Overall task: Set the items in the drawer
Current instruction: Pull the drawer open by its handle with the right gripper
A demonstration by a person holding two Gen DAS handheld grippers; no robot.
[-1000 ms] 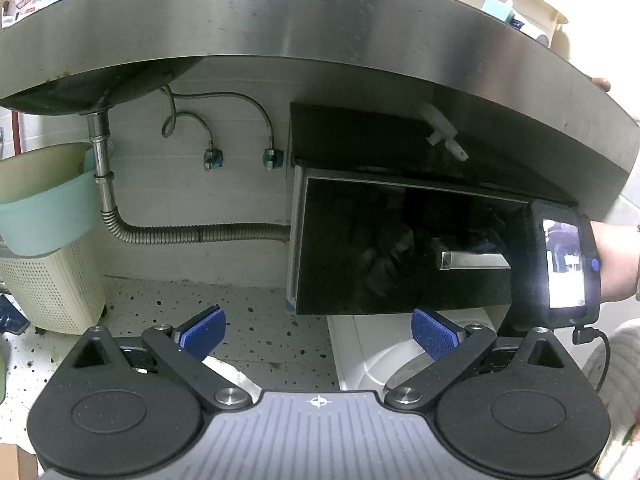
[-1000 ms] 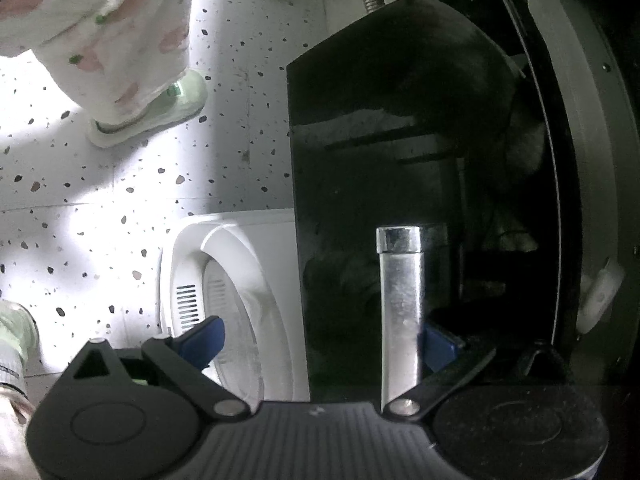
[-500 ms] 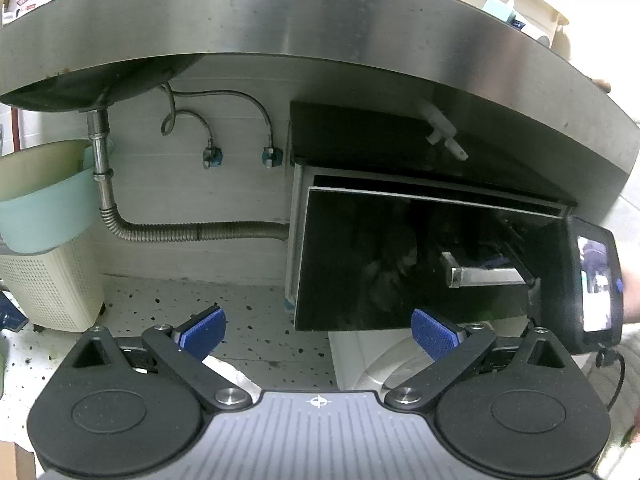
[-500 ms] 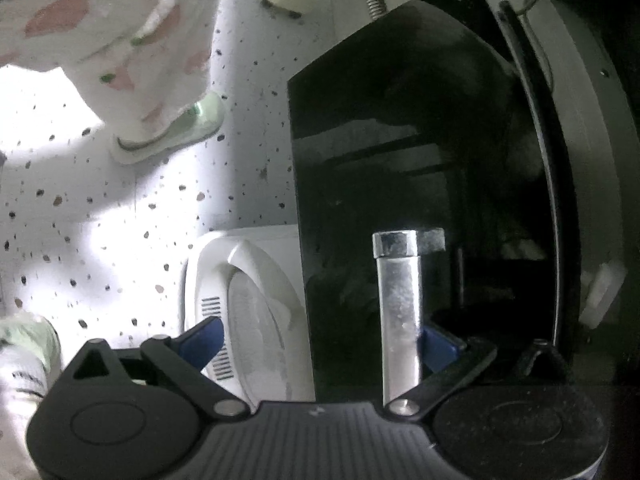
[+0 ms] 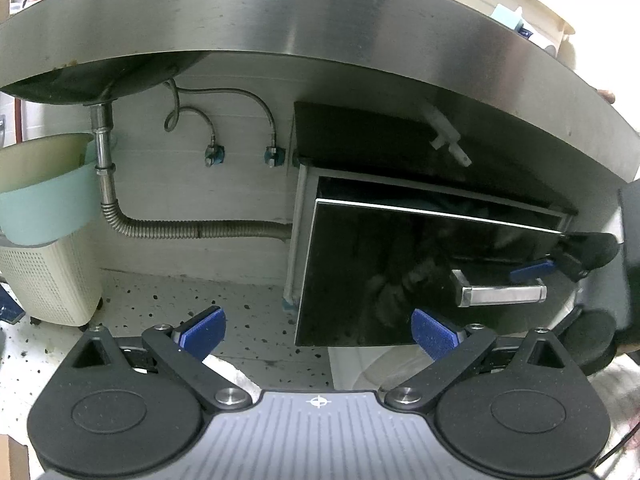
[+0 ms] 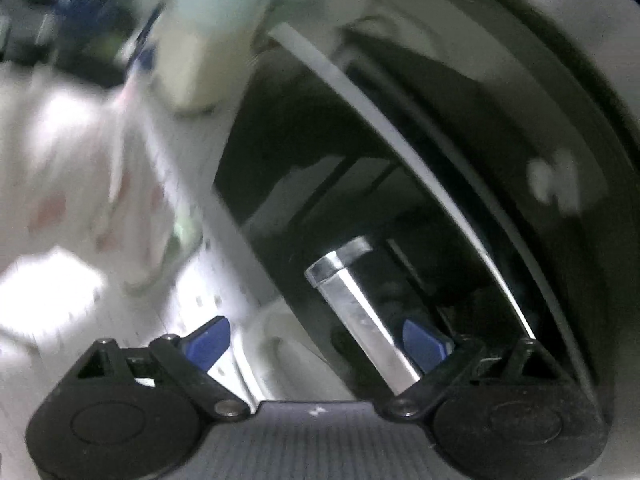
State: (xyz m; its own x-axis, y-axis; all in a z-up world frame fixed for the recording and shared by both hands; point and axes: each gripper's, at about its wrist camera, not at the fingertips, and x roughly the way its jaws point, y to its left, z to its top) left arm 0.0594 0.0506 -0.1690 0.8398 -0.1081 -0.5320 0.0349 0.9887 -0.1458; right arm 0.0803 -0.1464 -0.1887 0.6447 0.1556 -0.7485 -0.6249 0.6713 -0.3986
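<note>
Drawer (image 5: 400,272) under steel counter (image 5: 280,16), pulled partly out. Right gripper (image 6: 316,342) jaws apart, handle (image 6: 360,312) betw. them, nearer right finger. Left gripper (image 5: 318,330) spread wide, empty, well apart.

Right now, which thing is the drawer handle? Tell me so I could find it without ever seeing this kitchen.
Find the long steel counter with the sink bowl under its left end. Below its right part sits a glossy black drawer front, pulled out a little. The handle is the short silver bar lying level on the right side of that front, the only shiny metal on the black panel, with the right gripper's blue pads beside it.
</note>
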